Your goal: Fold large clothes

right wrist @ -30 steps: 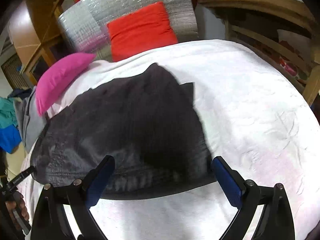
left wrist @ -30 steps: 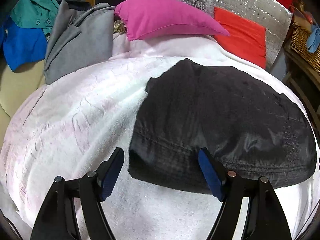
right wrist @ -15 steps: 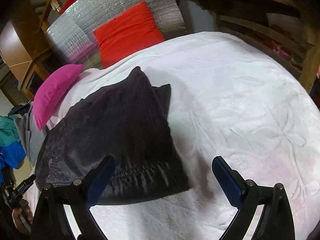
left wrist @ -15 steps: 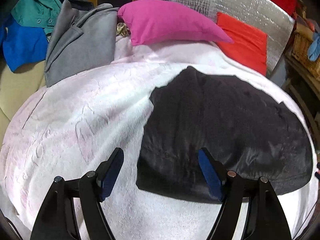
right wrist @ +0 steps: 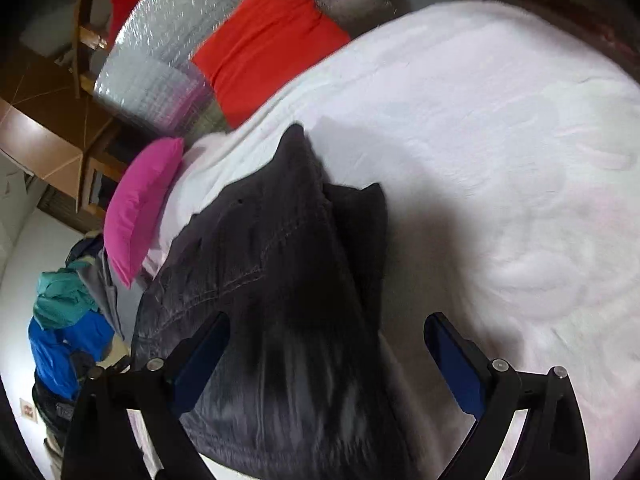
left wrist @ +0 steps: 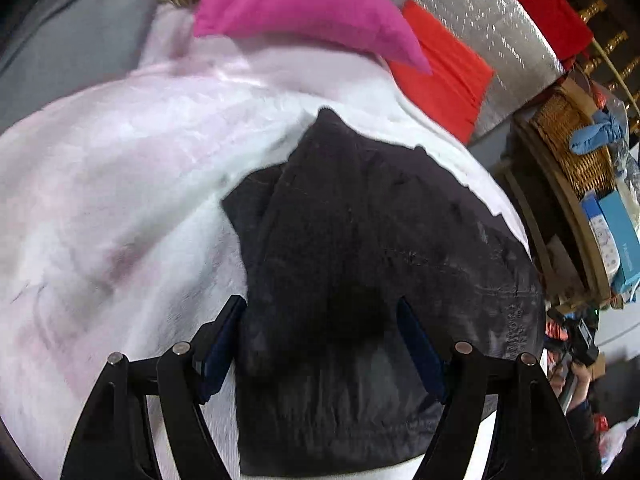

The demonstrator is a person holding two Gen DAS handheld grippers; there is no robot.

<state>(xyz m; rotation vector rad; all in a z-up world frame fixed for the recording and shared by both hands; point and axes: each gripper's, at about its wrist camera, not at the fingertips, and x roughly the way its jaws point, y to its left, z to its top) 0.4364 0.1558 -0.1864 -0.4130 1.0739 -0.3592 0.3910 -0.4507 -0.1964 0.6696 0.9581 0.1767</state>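
A dark grey-black garment [left wrist: 360, 264] lies folded on the white fleece blanket [left wrist: 100, 200]. It also shows in the right wrist view [right wrist: 280, 280], spread on the same blanket [right wrist: 500, 140]. My left gripper [left wrist: 322, 344] is open, its blue-padded fingers straddling the garment's near left part. My right gripper [right wrist: 326, 360] is open wide over the garment's near right edge. Neither gripper holds cloth.
A pink pillow [left wrist: 300, 4], a red cushion [left wrist: 444, 80] and a silver foil panel [left wrist: 480, 12] lie at the far end. Grey clothing [left wrist: 68, 40] sits at the far left. A wicker basket [left wrist: 572, 140] and wooden shelf stand on the right. Teal and blue clothes [right wrist: 64, 320] lie beyond the bed.
Both grippers have moved forward and down over the garment, which now fills the space between their fingers. Both stay open.
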